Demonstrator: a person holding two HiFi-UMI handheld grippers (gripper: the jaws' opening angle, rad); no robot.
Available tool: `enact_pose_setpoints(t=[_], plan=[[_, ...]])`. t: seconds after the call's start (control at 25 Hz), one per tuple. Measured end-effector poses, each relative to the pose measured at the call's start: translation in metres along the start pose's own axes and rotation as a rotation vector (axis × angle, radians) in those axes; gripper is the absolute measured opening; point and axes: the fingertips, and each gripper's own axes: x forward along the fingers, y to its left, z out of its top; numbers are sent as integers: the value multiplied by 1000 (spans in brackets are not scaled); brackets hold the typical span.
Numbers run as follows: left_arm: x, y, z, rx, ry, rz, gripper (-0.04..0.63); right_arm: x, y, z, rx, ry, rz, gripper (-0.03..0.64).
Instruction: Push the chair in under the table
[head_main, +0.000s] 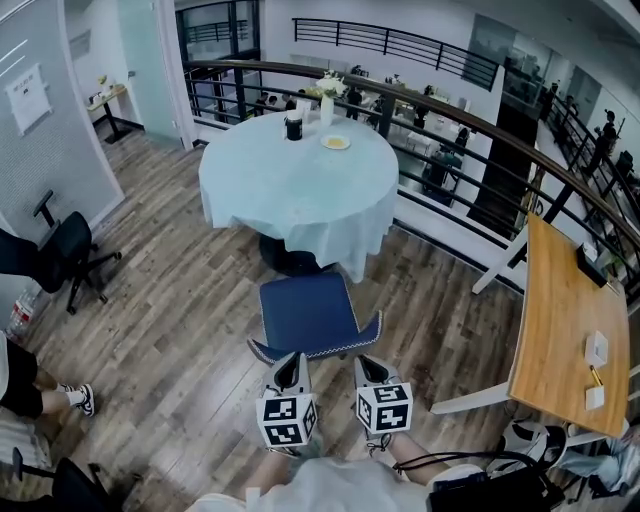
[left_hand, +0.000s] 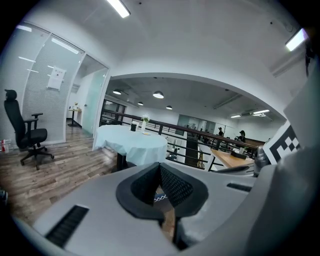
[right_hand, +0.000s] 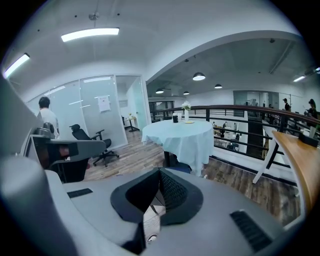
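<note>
Facing table (head_main: 300, 185), blue chair (head_main: 308, 312), patterned trim (head_main: 335, 351), left hand-held gripper (head_main: 288, 362) and right hand-held gripper (head_main: 371, 366) pressed together

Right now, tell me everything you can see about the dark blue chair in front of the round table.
The dark blue padded chair has a squarish cushioned seat that looks like fabric and a low curved backrest edged with white zigzag trim. It stands upright on the wooden plank floor, facing the round table with the pale blue cloth, seat mostly out from under it. Legs are hidden. The left gripper and right gripper, jaws shut, sit at its backrest; contact is unclear.
</note>
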Motion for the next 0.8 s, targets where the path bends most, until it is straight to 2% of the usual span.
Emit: enact_pose_setpoints(t=[0.8], plan=[[105,55,55,11,15,-47,3,103,-19,74,27,-9,-29,17]])
